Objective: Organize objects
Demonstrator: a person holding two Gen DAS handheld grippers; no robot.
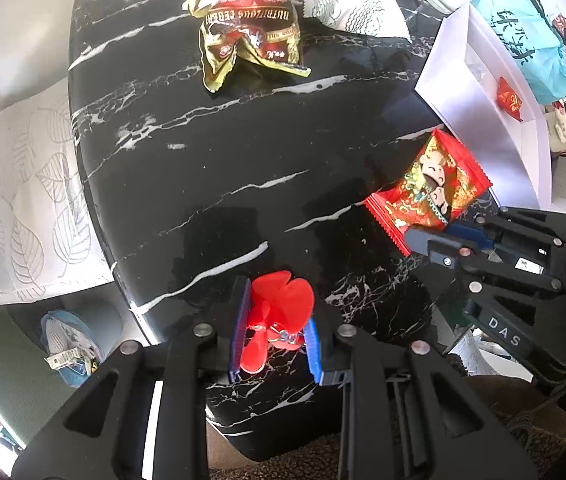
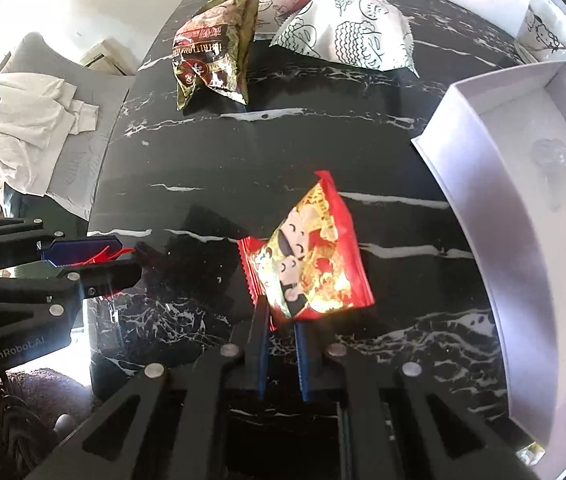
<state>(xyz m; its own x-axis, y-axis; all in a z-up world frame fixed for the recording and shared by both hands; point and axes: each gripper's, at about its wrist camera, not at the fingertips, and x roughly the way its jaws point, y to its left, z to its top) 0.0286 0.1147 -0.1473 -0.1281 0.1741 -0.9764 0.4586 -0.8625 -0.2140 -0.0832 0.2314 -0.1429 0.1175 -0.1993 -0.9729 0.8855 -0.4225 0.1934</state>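
A: What did each set of fingers have?

B: The right gripper (image 2: 283, 320) pinched the red cartoon-printed snack packet (image 2: 310, 252) on the black marble surface (image 2: 211, 184); the left gripper (image 1: 275, 320) clenched a red plastic flower clip (image 1: 279, 300).

A: The next move?

B: Probably lifting both into the white cardboard box (image 2: 495, 184).

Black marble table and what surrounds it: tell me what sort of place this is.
Probably a lived-in home, perhaps a living room. The black marble table carries snack packets, such as a gold cereal bag, beside a white box. A leaf-patterned cushion and crumpled cloth lie past its edge.
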